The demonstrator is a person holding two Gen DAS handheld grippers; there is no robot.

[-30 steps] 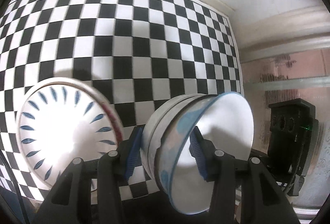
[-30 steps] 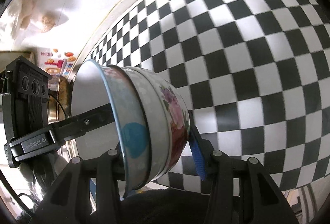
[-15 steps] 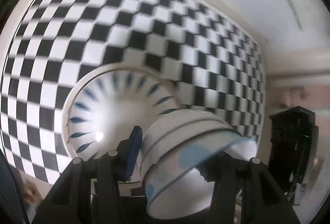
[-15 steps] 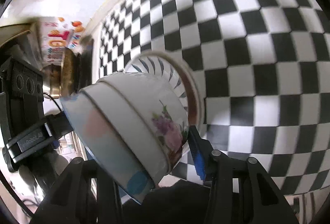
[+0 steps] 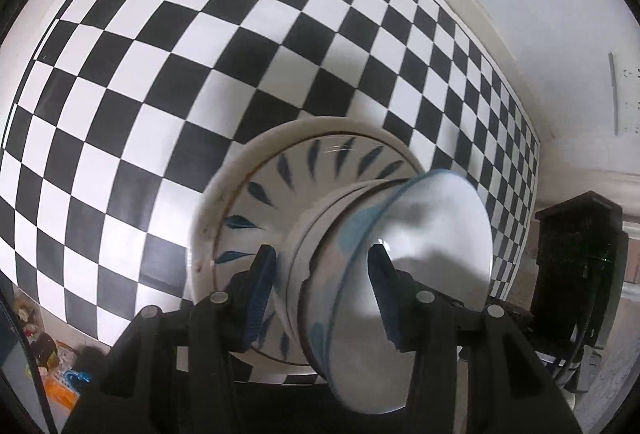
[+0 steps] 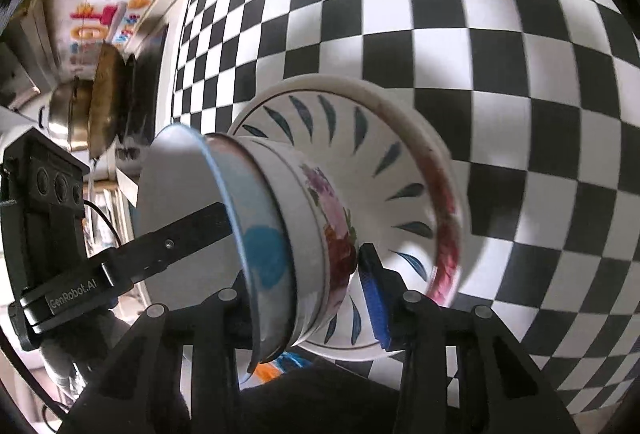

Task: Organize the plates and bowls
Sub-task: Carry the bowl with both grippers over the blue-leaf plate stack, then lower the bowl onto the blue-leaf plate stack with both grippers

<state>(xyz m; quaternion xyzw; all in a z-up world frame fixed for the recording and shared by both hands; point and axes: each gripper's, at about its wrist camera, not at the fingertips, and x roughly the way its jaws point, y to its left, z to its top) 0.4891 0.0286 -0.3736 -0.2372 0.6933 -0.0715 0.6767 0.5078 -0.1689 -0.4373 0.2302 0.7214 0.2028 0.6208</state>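
Both grippers hold one stack of nested bowls by opposite rims. My left gripper (image 5: 320, 298) is shut on the rim of the bowl stack (image 5: 360, 234), one finger inside the top blue-rimmed bowl. My right gripper (image 6: 308, 298) is shut on the same stack (image 6: 304, 218), with its flowered lower bowl. The stack sits down in a large white bowl with blue leaf marks (image 5: 272, 186), seen also in the right wrist view (image 6: 384, 162), on the checkered table (image 5: 200, 54).
The checkered cloth (image 6: 480, 34) runs to a white wall at the far edge. Metal pots (image 6: 80, 106) stand at the left in the right wrist view. The other gripper's black camera body (image 5: 576, 266) sits close on the right.
The bowl stack moved from tilted in the air beside the leaf-marked bowl to down inside it. Both grippers stayed shut on it.
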